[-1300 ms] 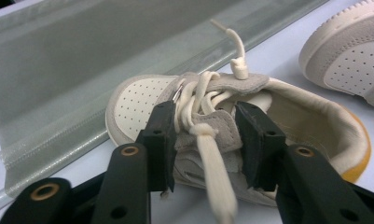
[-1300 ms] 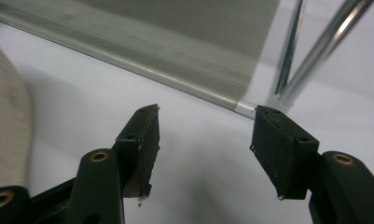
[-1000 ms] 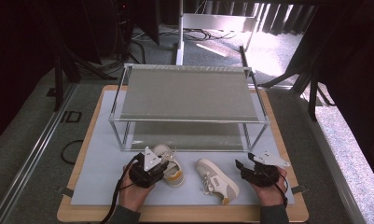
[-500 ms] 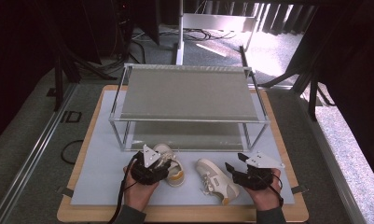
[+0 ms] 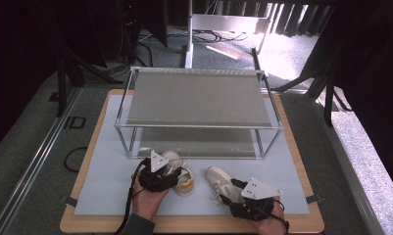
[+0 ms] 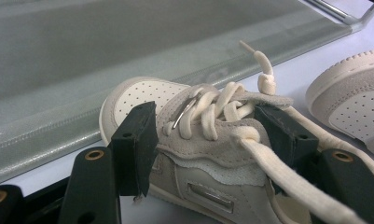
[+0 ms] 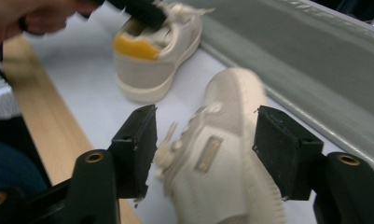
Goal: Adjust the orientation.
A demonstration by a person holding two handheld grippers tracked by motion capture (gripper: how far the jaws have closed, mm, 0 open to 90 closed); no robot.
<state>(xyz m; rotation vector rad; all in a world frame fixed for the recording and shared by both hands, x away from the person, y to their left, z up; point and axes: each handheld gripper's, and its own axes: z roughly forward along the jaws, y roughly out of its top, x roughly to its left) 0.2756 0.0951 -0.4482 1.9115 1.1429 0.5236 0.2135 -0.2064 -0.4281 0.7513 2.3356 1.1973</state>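
Observation:
Two cream sneakers lie on the pale mat in front of a metal rack. My left gripper is at the left sneaker, which has a yellow heel lining. In the left gripper view its jaws straddle the laced top of that sneaker; they have just been opening, and the grip looks released. My right gripper is over the heel end of the right sneaker. In the right gripper view its jaws have just been opening and stand apart from the blurred sneaker between them.
The two-shelf metal rack stands just behind the sneakers; its lower shelf lies close to the left sneaker's toe. The mat rests on a wooden board. Dark floor and cables surround the table.
My right gripper has moved left from the mat's right side onto the right sneaker. The left hand has stayed at the left sneaker.

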